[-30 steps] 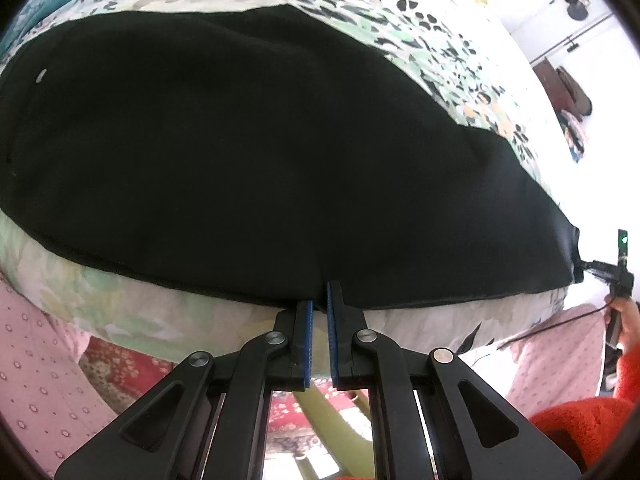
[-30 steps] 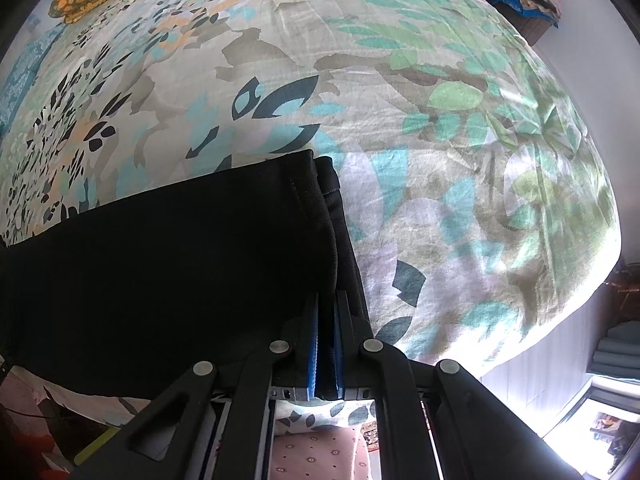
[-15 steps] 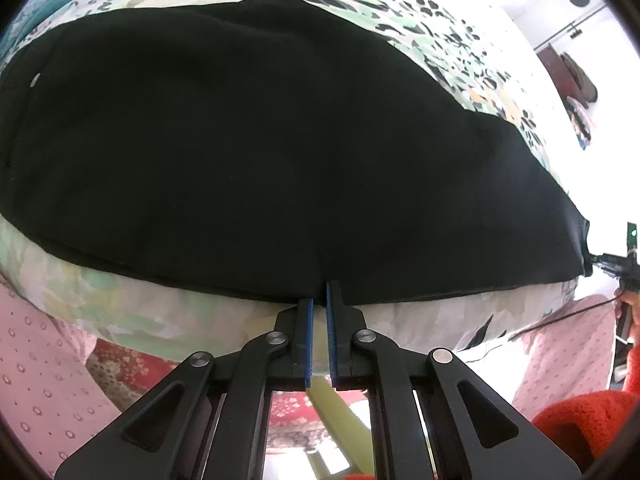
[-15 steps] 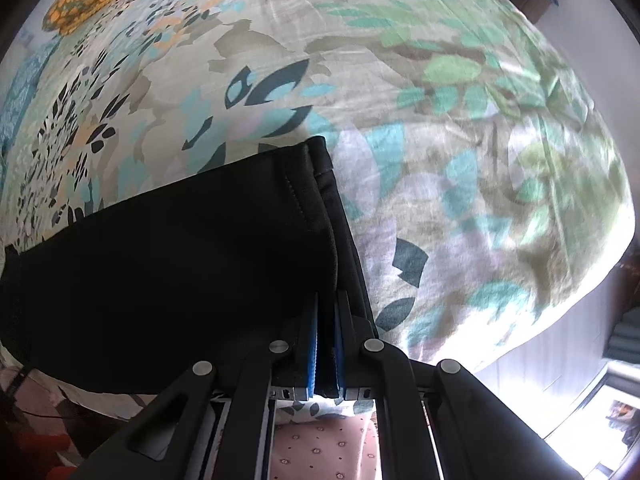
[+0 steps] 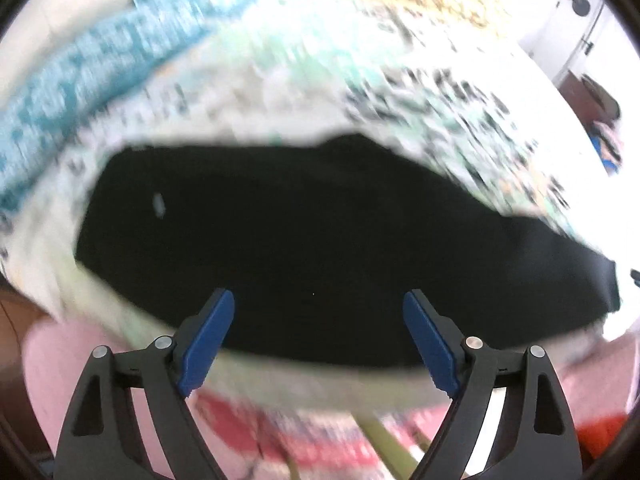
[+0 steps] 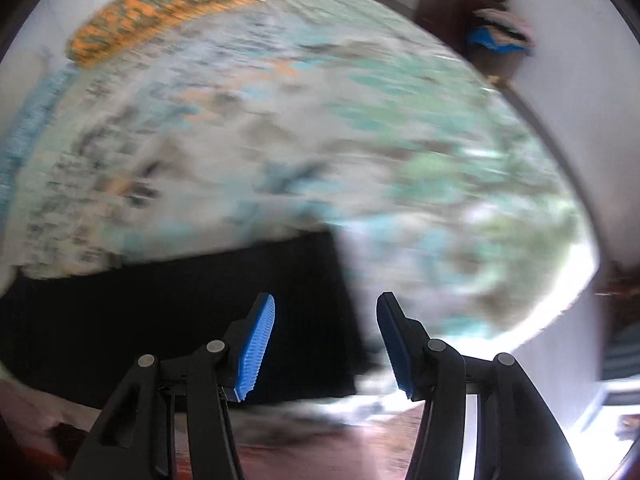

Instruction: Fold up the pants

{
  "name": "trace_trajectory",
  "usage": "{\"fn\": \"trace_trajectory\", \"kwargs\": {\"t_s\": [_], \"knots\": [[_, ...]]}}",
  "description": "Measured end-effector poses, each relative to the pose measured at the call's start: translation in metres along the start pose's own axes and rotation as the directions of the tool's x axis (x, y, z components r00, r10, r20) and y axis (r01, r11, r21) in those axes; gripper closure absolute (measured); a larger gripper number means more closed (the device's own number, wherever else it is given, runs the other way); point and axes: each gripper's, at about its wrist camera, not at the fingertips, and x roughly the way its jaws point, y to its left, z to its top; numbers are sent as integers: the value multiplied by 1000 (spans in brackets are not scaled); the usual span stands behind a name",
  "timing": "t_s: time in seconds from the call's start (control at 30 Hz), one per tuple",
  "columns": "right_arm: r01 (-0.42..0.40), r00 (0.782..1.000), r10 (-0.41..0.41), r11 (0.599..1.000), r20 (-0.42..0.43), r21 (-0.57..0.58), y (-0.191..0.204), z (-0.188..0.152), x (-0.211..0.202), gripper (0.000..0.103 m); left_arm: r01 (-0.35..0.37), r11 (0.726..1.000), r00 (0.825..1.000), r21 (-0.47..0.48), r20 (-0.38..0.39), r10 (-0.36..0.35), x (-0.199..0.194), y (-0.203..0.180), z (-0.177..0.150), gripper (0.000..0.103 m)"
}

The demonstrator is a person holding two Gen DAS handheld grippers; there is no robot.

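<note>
Black pants (image 5: 304, 236) lie flat along the near edge of a bed with a floral sheet (image 5: 280, 92). My left gripper (image 5: 318, 304) is open and empty, raised above the pants' near edge. In the right wrist view the pants' right end (image 6: 180, 312) lies on the sheet (image 6: 360, 140). My right gripper (image 6: 326, 308) is open and empty, raised over that end's edge. Both views are blurred by motion.
An orange patterned pillow (image 6: 160, 12) and a blue one (image 5: 92, 64) lie at the far side of the bed. A dark cabinet with piled clothes (image 6: 488, 28) stands by the wall. Pink fabric (image 5: 60, 356) hangs below the bed edge.
Both grippers opened and let go of the pants' near edge, then pulled back and up from the bed. The pants now lie flat on the sheet.
</note>
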Motion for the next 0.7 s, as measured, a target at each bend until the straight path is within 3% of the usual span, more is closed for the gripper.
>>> {"fn": "trace_trajectory", "kwargs": {"t_s": [0.1, 0.13, 0.17, 0.2, 0.23, 0.27, 0.33, 0.43, 0.5, 0.6, 0.7], "knots": [[-159, 987, 159, 987, -31, 12, 49, -15, 26, 41, -94, 996, 994, 2, 56, 94, 36, 5, 21, 15], [-190, 980, 191, 982, -56, 19, 65, -21, 40, 41, -162, 987, 987, 13, 21, 162, 56, 7, 23, 16], [-202, 974, 203, 979, -95, 20, 80, -28, 57, 41, -235, 971, 969, 32, -64, 237, 77, 11, 19, 17], [-195, 970, 195, 981, -145, 15, 91, -39, 77, 41, -278, 960, 945, 44, -164, 281, 96, 19, 10, 22], [-165, 975, 163, 986, -151, 0, 99, -48, 85, 39, -255, 967, 944, 18, -213, 253, 104, 30, -3, 21], [-139, 986, 135, 990, -103, -36, 105, -53, 84, 36, -245, 970, 954, 9, -174, 243, 95, 34, -12, 21], [-120, 991, 114, 988, -70, -92, 115, -60, 82, 26, -286, 957, 936, 50, -199, 290, 85, 33, -21, 15], [-107, 993, 100, 987, -66, -119, 122, -59, 83, 17, -251, 968, 945, -24, -224, 240, 75, 44, -28, 15], [-113, 992, 106, 987, -60, -114, 123, -59, 84, 12, -226, 972, 958, -62, -197, 210, 67, 44, -22, 17], [-97, 995, 92, 986, -45, -133, 129, -62, 88, 8, -115, 992, 992, -57, -67, 111, 49, 32, 5, 16], [-77, 997, 73, 985, -32, -156, 135, -65, 89, 2, 9, 1000, 999, 5, 43, -9, 50, 11, 43, 7]]}}
